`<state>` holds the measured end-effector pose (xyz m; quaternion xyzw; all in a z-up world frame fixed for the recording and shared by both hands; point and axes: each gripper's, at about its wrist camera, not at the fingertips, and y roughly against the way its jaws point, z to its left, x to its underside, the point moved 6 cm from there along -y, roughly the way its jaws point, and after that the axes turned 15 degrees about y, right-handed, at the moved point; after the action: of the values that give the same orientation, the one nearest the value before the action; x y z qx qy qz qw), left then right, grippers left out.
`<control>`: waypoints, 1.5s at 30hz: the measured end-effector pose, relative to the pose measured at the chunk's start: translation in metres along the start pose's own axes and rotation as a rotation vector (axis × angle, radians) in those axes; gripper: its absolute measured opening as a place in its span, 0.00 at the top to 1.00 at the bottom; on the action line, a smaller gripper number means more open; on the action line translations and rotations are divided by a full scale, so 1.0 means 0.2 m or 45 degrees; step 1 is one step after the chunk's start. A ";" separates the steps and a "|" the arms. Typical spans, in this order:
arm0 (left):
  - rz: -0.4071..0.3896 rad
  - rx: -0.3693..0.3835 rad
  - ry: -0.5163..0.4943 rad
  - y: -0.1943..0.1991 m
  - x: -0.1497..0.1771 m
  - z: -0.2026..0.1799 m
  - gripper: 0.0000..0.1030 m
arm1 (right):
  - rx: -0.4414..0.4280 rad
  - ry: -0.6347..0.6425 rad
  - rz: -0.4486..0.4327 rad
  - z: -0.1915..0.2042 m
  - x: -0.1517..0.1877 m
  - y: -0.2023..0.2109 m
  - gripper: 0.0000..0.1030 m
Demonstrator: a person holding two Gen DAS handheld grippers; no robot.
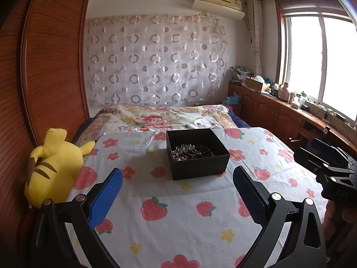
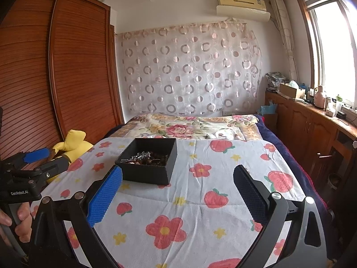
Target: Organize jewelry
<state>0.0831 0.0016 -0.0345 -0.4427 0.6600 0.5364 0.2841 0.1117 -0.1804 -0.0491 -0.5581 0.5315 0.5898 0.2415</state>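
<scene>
- Left gripper (image 1: 177,179): was seen with its blue-padded fingers (image 1: 104,197) spread wide and nothing between them, held above the near part of the bedspread; it was also visible at the left edge of the right wrist view (image 2: 45,158), gripped by a hand (image 2: 19,222).
- Right gripper (image 2: 177,179): was likewise seen with fingers spread wide and nothing held; it appeared at the right edge of the left wrist view (image 1: 312,154), near the right side of the bed.
- Black box (image 1: 197,154): an open, lidless square box was set upright on the bedspread, beyond both grippers and touched by neither.
- Jewelry (image 1: 190,151): a tangled heap of silver-coloured pieces and dark beads was lying inside the black box; single items could not be told apart.
- Bedspread (image 1: 189,223): a white cover printed with strawberries and flowers was spread over the near half of the bed.
- Floral quilt (image 1: 160,118): was laid at the far end of the bed.
- Yellow plush toy (image 1: 53,169): was lodged at the left edge of the bed, against the wooden wardrobe (image 1: 53,62).
</scene>
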 end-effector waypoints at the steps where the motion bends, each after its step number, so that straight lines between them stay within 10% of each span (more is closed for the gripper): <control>1: 0.001 0.002 0.001 0.00 0.00 0.00 0.07 | 0.000 0.000 0.000 0.00 0.00 0.00 0.02; 45: -0.026 0.001 -0.025 0.02 0.00 -0.03 0.07 | 0.000 -0.003 -0.008 0.00 0.01 0.01 0.02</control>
<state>0.0806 -0.0034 -0.0309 -0.4441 0.6527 0.5376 0.2962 0.1097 -0.1814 -0.0510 -0.5589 0.5295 0.5898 0.2439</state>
